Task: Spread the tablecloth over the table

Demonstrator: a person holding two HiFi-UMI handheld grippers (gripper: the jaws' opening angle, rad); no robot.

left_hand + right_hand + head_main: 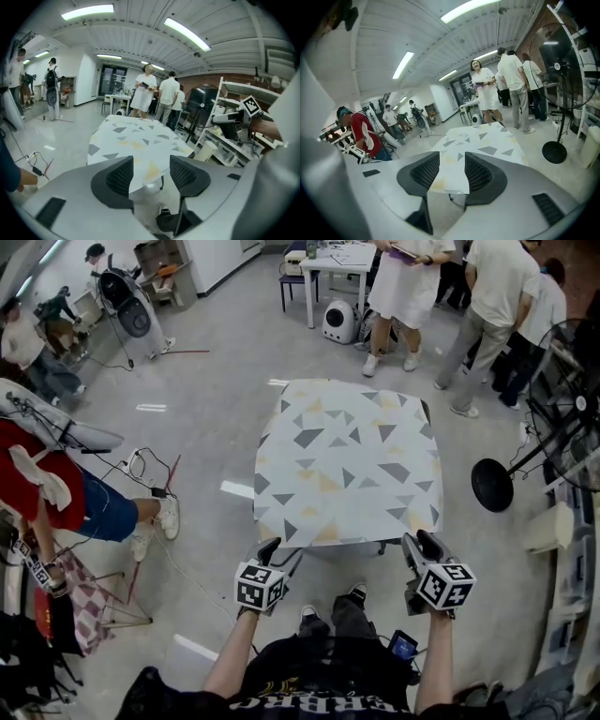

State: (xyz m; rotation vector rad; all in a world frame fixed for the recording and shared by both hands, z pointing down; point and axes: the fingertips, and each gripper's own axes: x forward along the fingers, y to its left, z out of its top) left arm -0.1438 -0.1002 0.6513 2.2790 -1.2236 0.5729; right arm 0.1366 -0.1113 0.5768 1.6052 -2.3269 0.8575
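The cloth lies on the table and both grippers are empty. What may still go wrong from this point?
1. The tablecloth looks slightly skewed. A dark table corner seems uncovered at the far right, so the cloth may slide toward the longer overhang.
2. The left gripper and right gripper hover open close to the near hem, and a careless move might snag it.
3. People stand near the far end and could brush the cloth.

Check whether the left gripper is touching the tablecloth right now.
Apart. The left gripper view shows the left gripper with its jaws open and empty, and the tablecloth lies spread out well beyond them.
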